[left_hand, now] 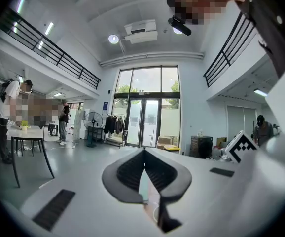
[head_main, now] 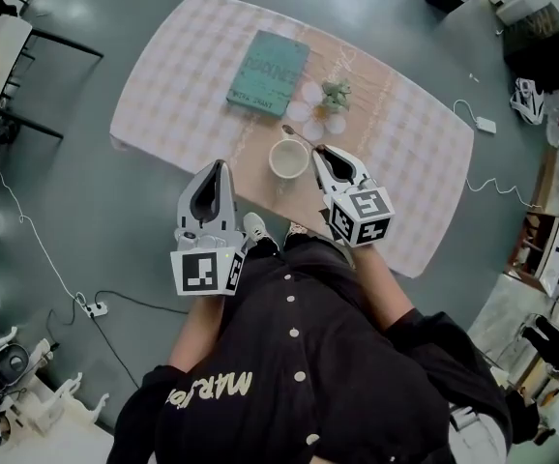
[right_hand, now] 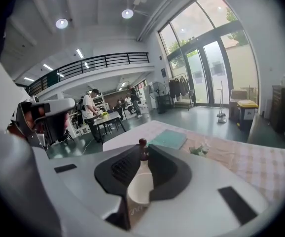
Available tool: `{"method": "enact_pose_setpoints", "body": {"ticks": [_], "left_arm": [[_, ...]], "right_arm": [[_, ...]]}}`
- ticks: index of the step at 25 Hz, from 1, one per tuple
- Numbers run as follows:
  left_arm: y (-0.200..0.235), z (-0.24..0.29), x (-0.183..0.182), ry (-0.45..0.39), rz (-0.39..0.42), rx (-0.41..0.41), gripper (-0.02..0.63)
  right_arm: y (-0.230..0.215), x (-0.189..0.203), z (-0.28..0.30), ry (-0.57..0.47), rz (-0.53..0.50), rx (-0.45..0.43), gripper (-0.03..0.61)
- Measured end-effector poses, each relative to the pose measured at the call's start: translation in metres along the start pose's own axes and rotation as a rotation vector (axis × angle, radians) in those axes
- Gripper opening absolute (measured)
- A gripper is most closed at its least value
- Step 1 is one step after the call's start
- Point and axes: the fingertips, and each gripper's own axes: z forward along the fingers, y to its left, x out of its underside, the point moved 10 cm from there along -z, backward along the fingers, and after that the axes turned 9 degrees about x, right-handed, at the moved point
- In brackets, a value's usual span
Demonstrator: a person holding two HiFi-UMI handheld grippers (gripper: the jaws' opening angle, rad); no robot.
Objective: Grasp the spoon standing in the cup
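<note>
A white cup [head_main: 288, 159] stands near the front edge of the pink checked table [head_main: 415, 153]. A thin spoon [head_main: 299, 137] stands in it, its handle leaning over the far rim. My right gripper [head_main: 318, 152] reaches in from the cup's right. In the right gripper view its jaws [right_hand: 143, 152] are shut on the spoon's handle just below the dark knob [right_hand: 142, 143], with the cup [right_hand: 140, 186] right beneath them. My left gripper [head_main: 214, 184] hangs left of the cup, off the table's edge. Its jaws [left_hand: 144, 154] meet at the tips and hold nothing.
A teal book [head_main: 268, 72] lies at the table's far side, and a small flower ornament [head_main: 326, 104] sits just behind the cup. A cable and power strip [head_main: 91, 307] run across the grey floor at left. People stand at a distant table [right_hand: 105, 120].
</note>
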Motion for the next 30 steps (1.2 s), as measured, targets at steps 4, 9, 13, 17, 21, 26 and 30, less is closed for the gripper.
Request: {"method": "enact_pose_setpoints", "body": {"ticks": [4,9,13,17,21,26,30], "left_arm": [[0.000,0.001,-0.007,-0.023,0.013,0.002,0.011],[0.000,0.004,-0.019,-0.054,0.026,0.004,0.011],[0.002,0.007,-0.029,-0.087,0.037,0.006,0.011],[0.006,0.005,-0.042,-0.125,0.053,-0.007,0.011],[0.007,-0.001,-0.057,-0.166,0.057,-0.024,0.011],[0.008,-0.002,-0.067,-0.176,0.080,-0.028,0.009],[0.011,-0.004,-0.073,-0.185,0.081,-0.044,0.011]], "right_arm": [[-0.004,-0.027,-0.010,-0.097,-0.027,0.012,0.052],[-0.011,-0.058,-0.026,-0.210,-0.045,0.028,0.052],[-0.013,-0.082,-0.038,-0.294,-0.056,0.036,0.052],[-0.014,-0.101,-0.054,-0.374,-0.074,0.046,0.052],[-0.015,-0.118,-0.072,-0.460,-0.108,0.067,0.052],[-0.020,-0.131,-0.088,-0.562,-0.121,0.117,0.052],[-0.023,-0.137,-0.098,-0.606,-0.121,0.136,0.052]]}}
